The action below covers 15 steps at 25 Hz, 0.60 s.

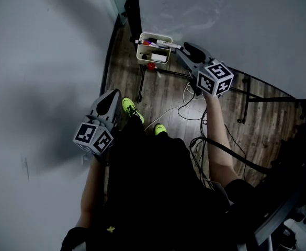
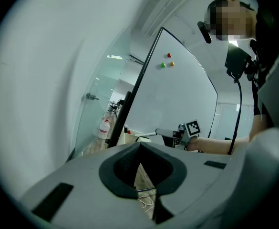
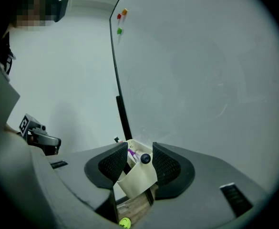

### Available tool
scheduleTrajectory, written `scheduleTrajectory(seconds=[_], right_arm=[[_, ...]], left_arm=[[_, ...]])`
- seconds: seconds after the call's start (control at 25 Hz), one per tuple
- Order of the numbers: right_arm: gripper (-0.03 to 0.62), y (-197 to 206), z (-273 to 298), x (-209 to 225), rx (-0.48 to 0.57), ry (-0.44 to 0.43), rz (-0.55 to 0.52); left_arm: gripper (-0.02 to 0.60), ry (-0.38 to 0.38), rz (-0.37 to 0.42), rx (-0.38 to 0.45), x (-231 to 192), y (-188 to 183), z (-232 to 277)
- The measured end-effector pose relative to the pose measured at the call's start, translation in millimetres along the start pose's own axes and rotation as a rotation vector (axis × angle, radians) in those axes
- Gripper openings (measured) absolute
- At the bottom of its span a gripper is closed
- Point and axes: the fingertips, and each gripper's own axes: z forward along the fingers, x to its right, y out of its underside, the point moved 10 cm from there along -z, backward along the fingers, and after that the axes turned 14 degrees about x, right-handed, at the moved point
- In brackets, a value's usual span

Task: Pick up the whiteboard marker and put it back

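Observation:
A cream tray (image 1: 142,55) hangs at the foot of the whiteboard (image 1: 231,20) and holds several markers. The whiteboard marker (image 1: 169,45) lies across the tray's top with its white barrel pointing left. My right gripper (image 1: 185,47) is just right of the tray. In the right gripper view the marker's black end (image 3: 145,159) shows between the jaws of the right gripper (image 3: 139,150), close to the right pad, with a gap on its left; the jaws stand open above the tray (image 3: 139,178). My left gripper (image 1: 112,94) hangs low at the left, away from the tray, its tips (image 2: 140,146) together on nothing.
Loose cables (image 1: 187,109) trail over the wooden floor below the tray. The black stand legs (image 1: 244,106) of the whiteboard reach out to the right. A pale wall (image 1: 43,61) fills the left. The person's bright shoes (image 1: 133,110) are beside the left gripper.

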Motion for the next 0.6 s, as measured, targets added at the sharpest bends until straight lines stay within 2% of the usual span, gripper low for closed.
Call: scheduleTrajectory(seconds=[0.28, 0.6], right_arm=[[0.14, -11.0, -20.6, -6.8, 0.027, -0.024, -0.009], [0.14, -18.4, -60.4, -27.3, 0.017, -0.1, -0.032]], left_arm=[[0.032, -0.007, 0.029, 0.024, 22.4, -2.5, -4.2], [0.032, -0.077, 0.034, 0.062, 60.7, 5.0, -34.6]])
